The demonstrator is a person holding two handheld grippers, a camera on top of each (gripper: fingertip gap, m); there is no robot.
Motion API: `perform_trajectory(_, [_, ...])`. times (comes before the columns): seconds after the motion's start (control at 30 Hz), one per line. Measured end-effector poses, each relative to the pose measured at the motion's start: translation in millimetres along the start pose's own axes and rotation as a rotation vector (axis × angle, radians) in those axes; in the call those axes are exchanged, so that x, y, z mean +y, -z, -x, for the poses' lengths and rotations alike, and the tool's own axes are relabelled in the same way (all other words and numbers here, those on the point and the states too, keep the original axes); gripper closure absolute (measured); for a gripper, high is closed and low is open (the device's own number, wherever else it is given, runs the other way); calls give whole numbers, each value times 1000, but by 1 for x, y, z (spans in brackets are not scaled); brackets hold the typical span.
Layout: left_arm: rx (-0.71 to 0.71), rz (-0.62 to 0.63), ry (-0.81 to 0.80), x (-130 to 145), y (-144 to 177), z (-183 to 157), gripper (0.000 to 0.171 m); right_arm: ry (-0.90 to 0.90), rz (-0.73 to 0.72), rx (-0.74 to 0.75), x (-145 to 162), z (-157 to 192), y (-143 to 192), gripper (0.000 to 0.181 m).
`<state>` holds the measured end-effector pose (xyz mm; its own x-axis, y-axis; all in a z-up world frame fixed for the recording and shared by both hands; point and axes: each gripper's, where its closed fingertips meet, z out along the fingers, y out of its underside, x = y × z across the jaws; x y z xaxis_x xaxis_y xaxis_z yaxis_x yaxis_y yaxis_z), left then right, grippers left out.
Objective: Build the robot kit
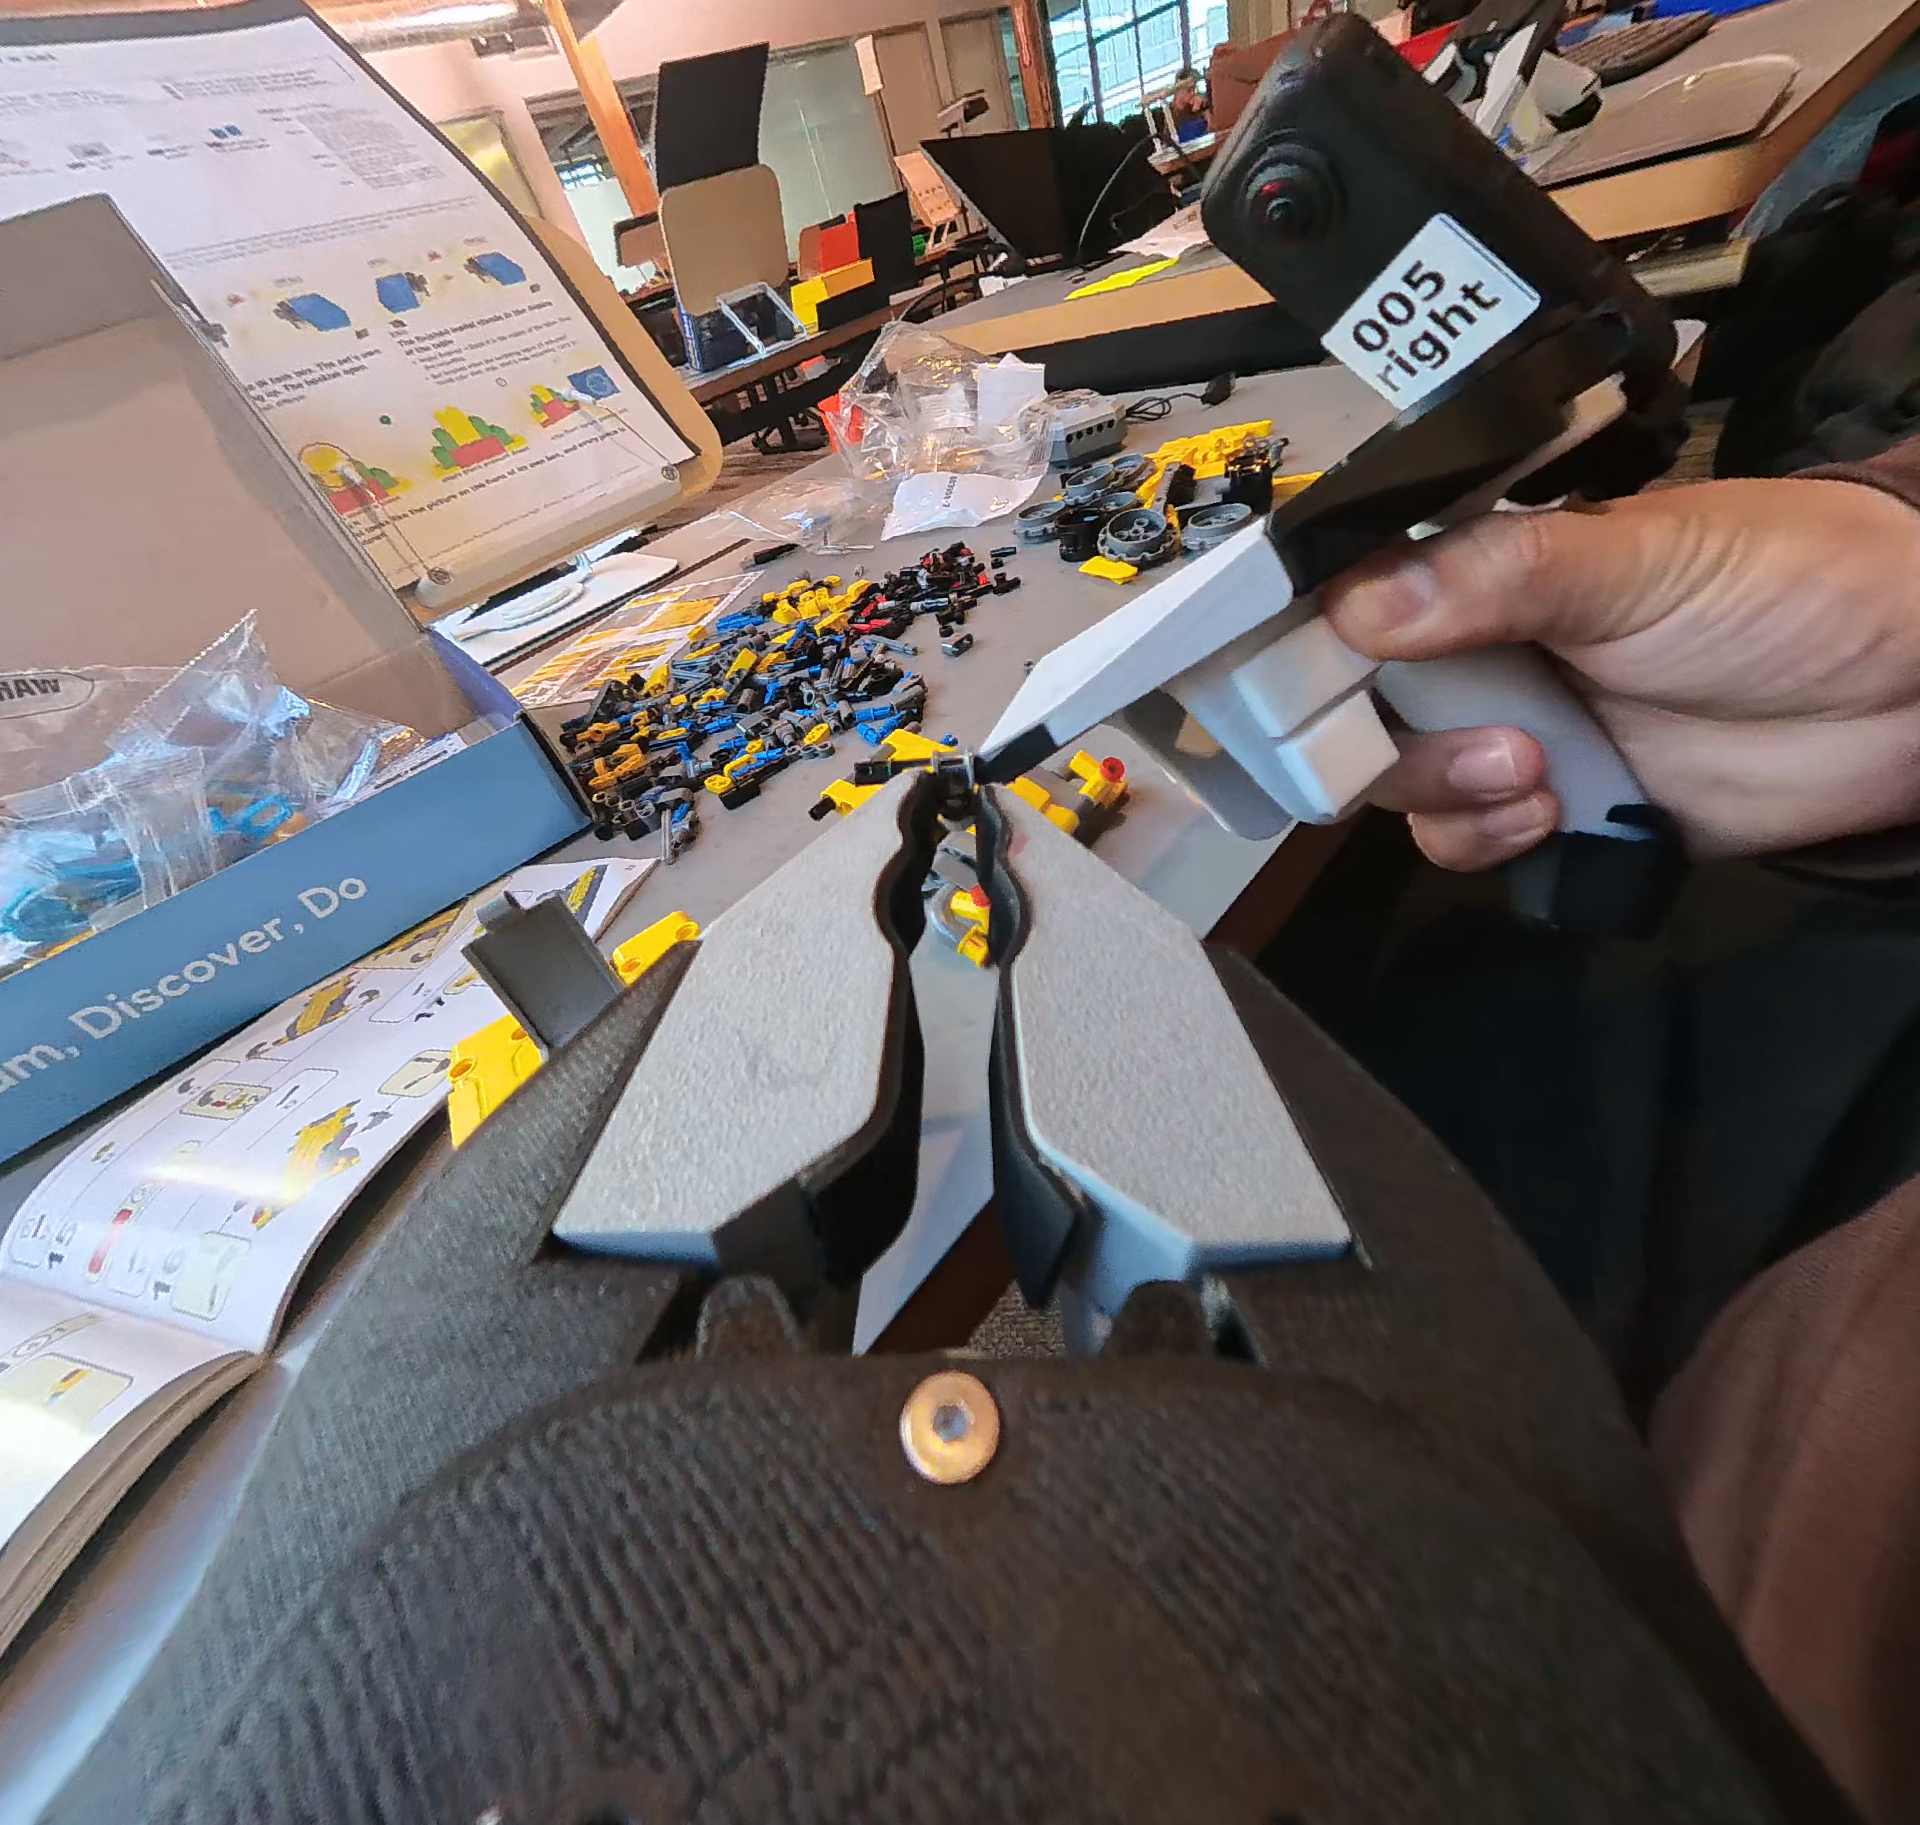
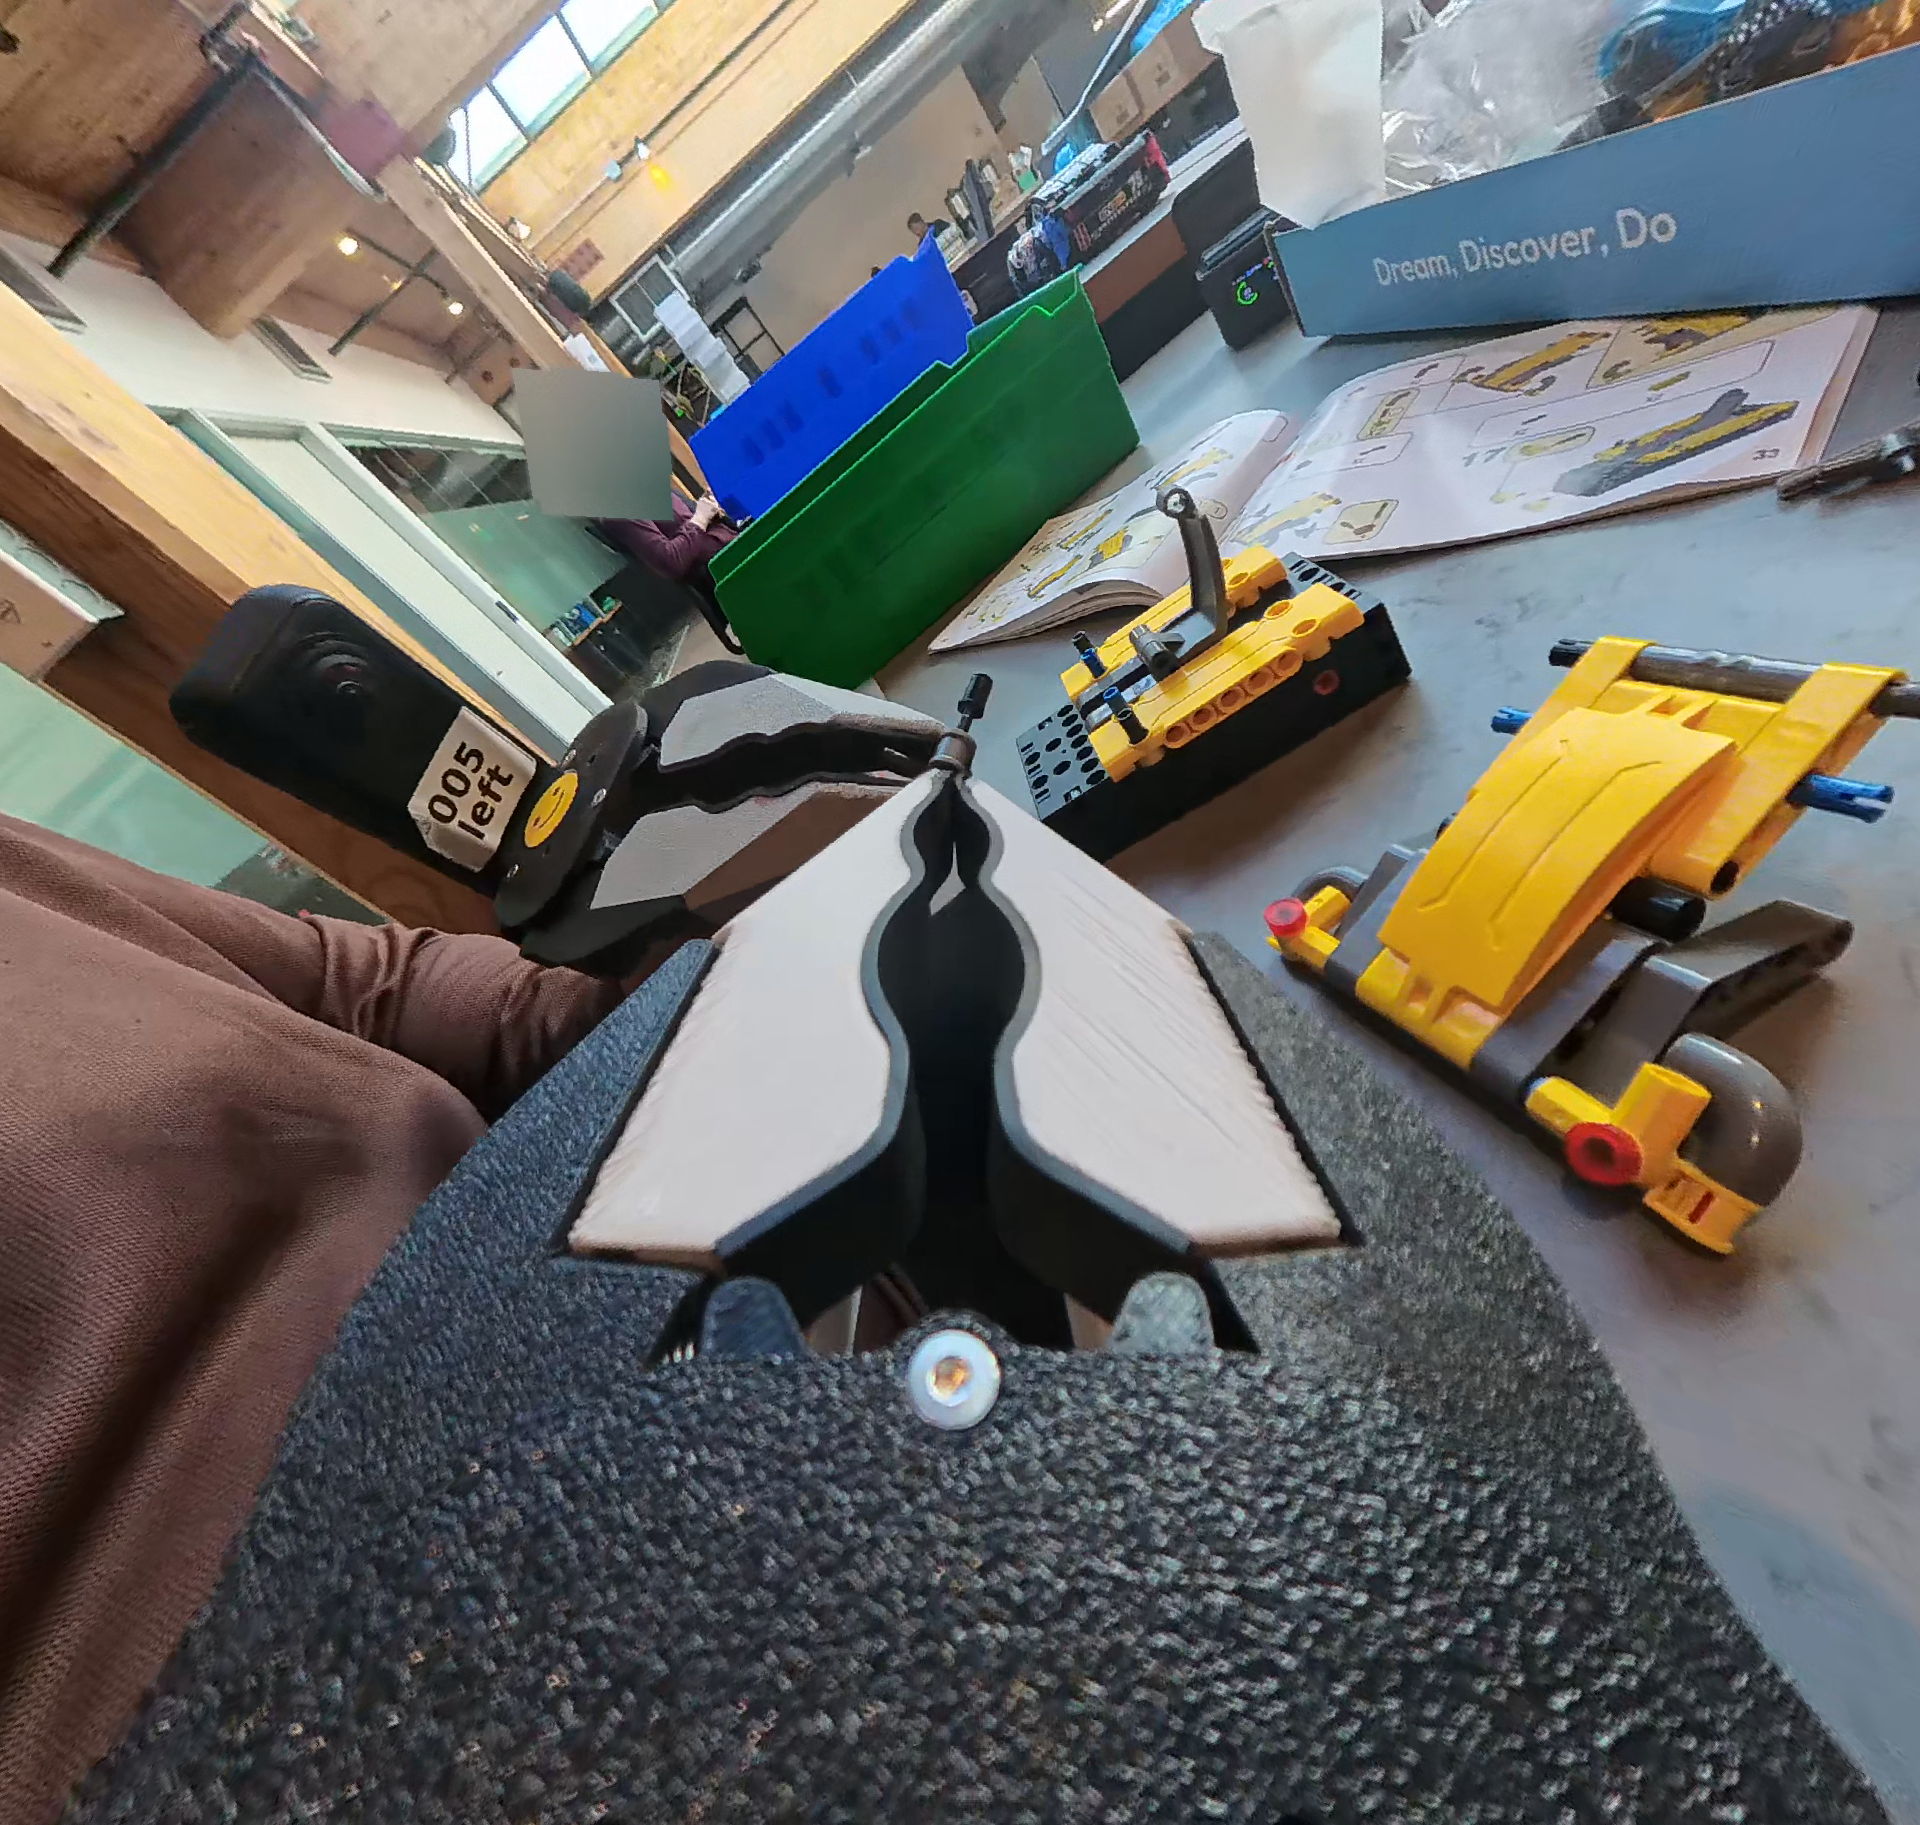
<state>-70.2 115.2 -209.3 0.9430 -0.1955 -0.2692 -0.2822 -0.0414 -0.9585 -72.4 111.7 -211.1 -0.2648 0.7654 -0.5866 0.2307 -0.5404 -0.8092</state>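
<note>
With both tools meeting tip to tip above the table edge point(image 1: 1195, 882), the left gripper point(image 1: 956, 788) and right gripper point(image 2: 951, 773) each have jaws pinched nearly closed on one small dark pin-and-connector piece point(image 2: 961, 726). A yellow-and-grey brick vehicle assembly point(image 2: 1579, 934) sits just beside them. The loose parts pile point(image 1: 769, 684) and open instruction booklet point(image 2: 1455, 435) lie farther off.
</note>
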Motion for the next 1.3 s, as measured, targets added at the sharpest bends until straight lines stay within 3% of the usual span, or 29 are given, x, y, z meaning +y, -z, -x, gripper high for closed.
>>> perform_trajectory(0.17, [99, 29, 5, 5, -1, -1, 167, 50, 104, -9, 6, -3, 2, 181])
perform_trajectory(0.33, [209, 71, -96, 10, 3, -17, 166, 61, 159, 13, 1, -17, 26, 181])
perform_trajectory(0.43, [223, 81, -161, 14, 2, -23, 167, -7, 228, -58, 6, -8, 21, 164])
perform_trajectory(0.57, [173, 67, -318, 10, 5, -27, 166, -38, 288, -83, 16, -3, 14, 168])
perform_trajectory(0.83, [130, 51, -433, 8, 6, -36, 166, -154, 289, -193, 22, 11, 16, 176])
perform_trajectory(1.3, [151, 35, -380, 3, 10, -38, 167, -339, 220, -308, 18, 19, 16, 181])
